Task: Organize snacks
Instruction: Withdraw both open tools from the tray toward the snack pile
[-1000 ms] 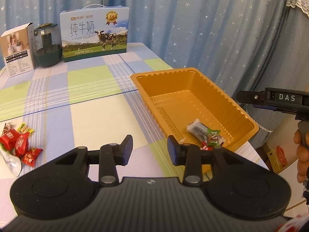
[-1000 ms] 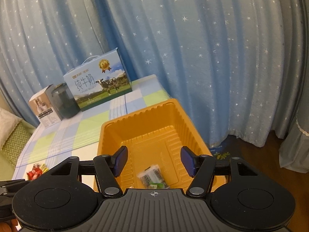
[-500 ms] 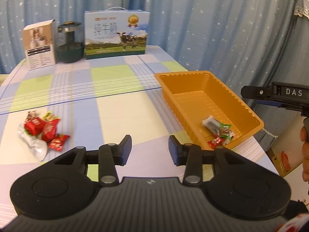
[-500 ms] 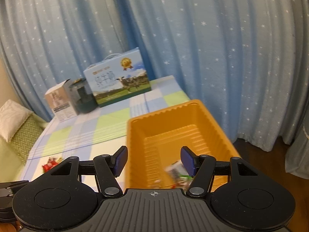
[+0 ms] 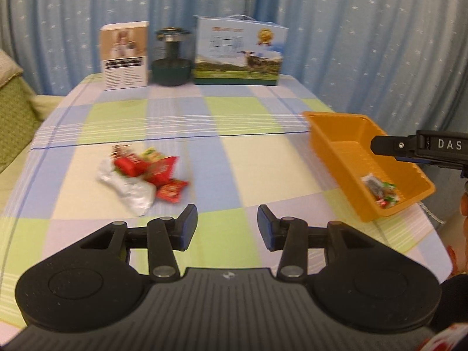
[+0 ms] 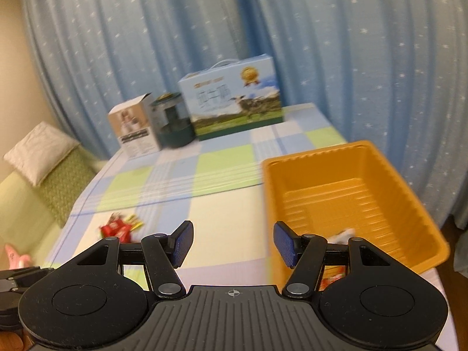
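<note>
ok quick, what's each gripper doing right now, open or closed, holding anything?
Left gripper: open, nothing between its fingers; its jaws have just been opening.
Right gripper: open, holding nothing.

Milk carton (image 5: 238,55), dark jar (image 5: 172,58), small box (image 5: 124,55).
</note>
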The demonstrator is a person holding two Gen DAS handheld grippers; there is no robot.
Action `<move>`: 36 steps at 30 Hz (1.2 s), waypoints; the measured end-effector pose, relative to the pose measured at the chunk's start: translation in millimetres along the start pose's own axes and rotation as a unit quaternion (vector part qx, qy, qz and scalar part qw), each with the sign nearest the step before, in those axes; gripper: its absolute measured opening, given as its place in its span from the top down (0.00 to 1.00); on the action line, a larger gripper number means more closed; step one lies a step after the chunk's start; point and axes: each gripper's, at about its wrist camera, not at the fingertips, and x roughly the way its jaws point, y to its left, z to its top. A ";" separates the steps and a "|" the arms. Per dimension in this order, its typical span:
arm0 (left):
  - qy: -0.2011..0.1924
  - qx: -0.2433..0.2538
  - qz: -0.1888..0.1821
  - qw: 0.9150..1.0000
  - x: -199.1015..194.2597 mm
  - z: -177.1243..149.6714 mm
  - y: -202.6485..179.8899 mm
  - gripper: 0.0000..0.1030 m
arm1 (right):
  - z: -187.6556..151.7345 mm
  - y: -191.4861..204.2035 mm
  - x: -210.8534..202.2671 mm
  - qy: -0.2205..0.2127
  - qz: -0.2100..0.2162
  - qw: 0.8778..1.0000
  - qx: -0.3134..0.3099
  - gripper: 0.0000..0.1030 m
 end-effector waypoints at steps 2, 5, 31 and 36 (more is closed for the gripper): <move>0.001 -0.005 0.011 1.000 -2.9 -3.7 12.3 0.59 | -3.2 11.7 7.3 0.006 0.007 1.000 -0.007 0.41; 0.001 -0.017 0.025 1.000 -6.4 -8.1 31.9 0.59 | -8.0 28.2 19.4 0.014 0.017 1.000 -0.018 0.41; 0.019 -0.061 0.083 0.994 47.3 -6.4 148.4 0.55 | -50.0 120.3 151.6 0.087 0.061 0.992 -0.071 0.41; 0.019 -0.068 0.076 0.995 59.2 1.0 156.6 0.55 | -53.8 126.1 173.9 0.095 0.067 0.992 -0.058 0.41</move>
